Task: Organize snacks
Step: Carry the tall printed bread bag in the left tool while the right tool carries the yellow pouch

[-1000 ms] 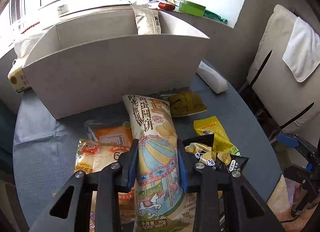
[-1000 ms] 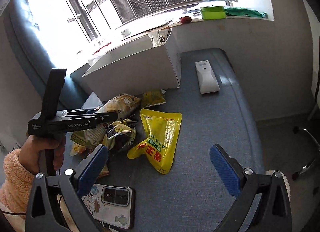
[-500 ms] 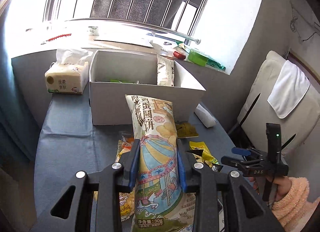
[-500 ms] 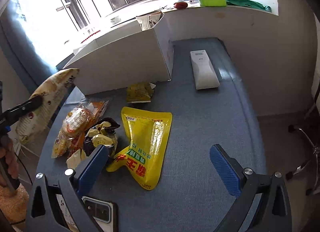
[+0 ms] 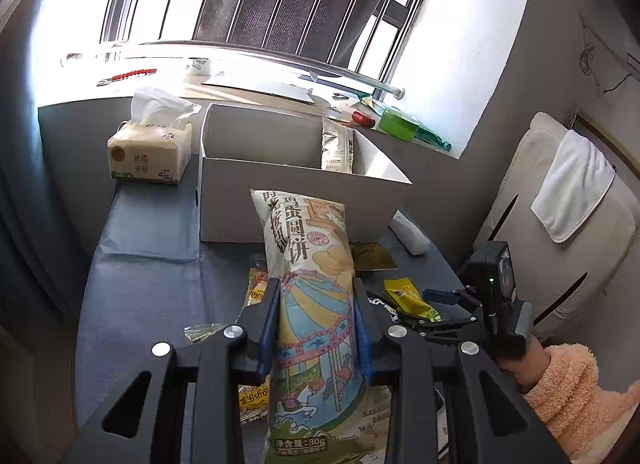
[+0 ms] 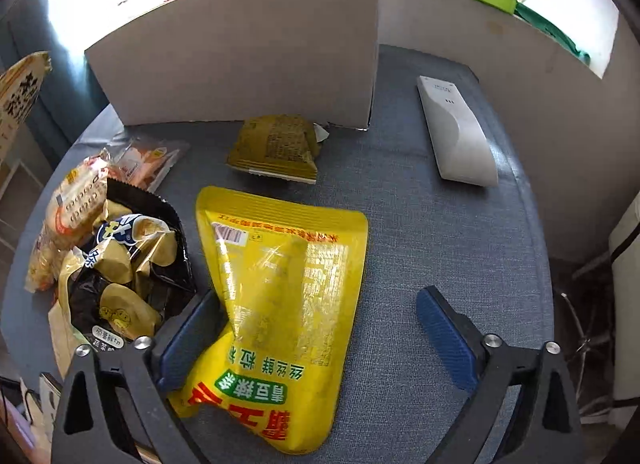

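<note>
Above the blue cloth table (image 5: 144,288), the left gripper (image 5: 316,328) is clamping a long glossy biscuit bag (image 5: 312,296), its ribbed blue pads squeezing the puffed film and holding it off the surface, pointing at the white cardboard box (image 5: 236,200). The right gripper (image 6: 320,340) is straddling a flat, shiny yellow pouch (image 6: 280,296) lying on the woven cloth; its jaws have just been closing, the left pad touching the pouch's edge, the right pad apart, nothing gripped. Crinkled packets (image 6: 116,260) are lying beside it.
</note>
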Action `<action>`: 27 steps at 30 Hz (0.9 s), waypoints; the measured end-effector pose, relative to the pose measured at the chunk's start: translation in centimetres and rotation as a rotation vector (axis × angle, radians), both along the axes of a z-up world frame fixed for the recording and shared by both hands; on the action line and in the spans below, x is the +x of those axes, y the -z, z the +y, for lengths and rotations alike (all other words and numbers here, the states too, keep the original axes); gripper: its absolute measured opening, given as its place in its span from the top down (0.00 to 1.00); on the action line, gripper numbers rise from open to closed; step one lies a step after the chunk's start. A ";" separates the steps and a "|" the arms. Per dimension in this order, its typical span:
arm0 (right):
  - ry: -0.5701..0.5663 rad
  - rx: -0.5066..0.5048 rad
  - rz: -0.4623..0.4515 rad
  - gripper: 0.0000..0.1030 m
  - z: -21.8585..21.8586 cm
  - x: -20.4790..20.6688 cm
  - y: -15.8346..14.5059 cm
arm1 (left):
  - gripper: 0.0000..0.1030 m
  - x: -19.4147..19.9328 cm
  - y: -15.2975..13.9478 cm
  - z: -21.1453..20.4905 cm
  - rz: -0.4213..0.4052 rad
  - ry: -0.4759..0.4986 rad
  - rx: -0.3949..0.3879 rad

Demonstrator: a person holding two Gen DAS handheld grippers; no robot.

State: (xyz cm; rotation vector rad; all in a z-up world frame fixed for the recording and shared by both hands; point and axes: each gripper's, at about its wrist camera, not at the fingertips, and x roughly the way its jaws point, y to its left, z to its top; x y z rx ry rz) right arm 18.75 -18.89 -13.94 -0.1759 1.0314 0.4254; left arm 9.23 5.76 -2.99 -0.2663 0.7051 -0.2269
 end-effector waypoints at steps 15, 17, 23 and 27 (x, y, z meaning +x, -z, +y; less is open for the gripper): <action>-0.019 0.361 -0.058 0.67 -4.4 -1.6 -8.8 | 0.65 1.9 -2.8 0.5 -0.095 -0.002 -0.053; -0.023 0.397 -0.089 0.67 -4.6 -0.9 -10.8 | 0.65 3.0 -3.9 0.5 -0.131 0.001 -0.054; -0.041 0.444 -0.175 0.67 -2.8 3.7 -15.5 | 0.65 9.0 -6.8 0.7 -0.196 -0.013 -0.040; -0.075 0.454 -0.205 0.67 -0.2 8.2 -17.5 | 0.65 14.4 -7.1 1.3 -0.184 -0.036 -0.056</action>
